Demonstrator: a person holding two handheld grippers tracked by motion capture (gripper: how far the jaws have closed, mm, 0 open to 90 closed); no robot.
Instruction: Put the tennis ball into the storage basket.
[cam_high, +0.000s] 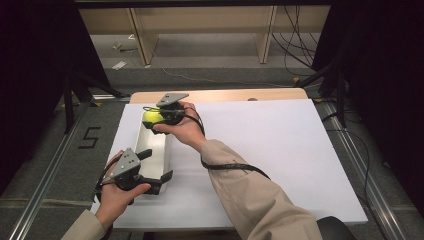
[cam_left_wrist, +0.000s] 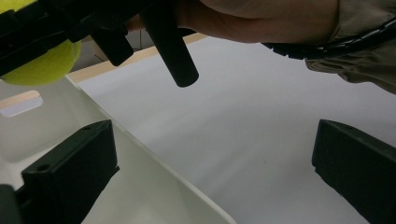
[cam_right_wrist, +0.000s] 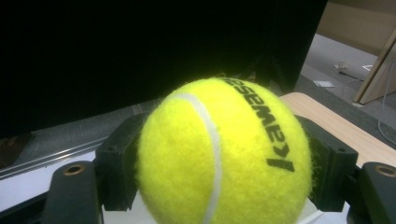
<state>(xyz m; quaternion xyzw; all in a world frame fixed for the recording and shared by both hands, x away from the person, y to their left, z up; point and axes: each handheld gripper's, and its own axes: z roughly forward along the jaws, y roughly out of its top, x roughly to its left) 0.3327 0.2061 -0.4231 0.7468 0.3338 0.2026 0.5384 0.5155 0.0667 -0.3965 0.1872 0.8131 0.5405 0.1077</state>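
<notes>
R gripper (cam_high: 159, 116) is clamping the tennis ball (cam_right_wrist: 219, 154) w/ jaws across its middle, over the far end of the white tray (cam_high: 156, 150). Ball's light, fuzzy, springy: grips easily. L gripper (cam_high: 159, 172) is sitting w/ jaws wide, straddling tray's wall.

This looks like a lab or test room set up for recording. A wooden table (cam_high: 220, 95) covered by a white sheet (cam_high: 280, 150) stands on grey carpet tiles (cam_high: 50, 170). Black curtains (cam_high: 35, 65) hang to either side of the table, and metal rails (cam_high: 47, 167) run along the floor beside it. Beyond the table, loose cables (cam_high: 295, 45) trail over the floor beneath light wooden shelving (cam_high: 200, 20). A taped mark (cam_high: 89, 137) sits on the floor left of the table.
</notes>
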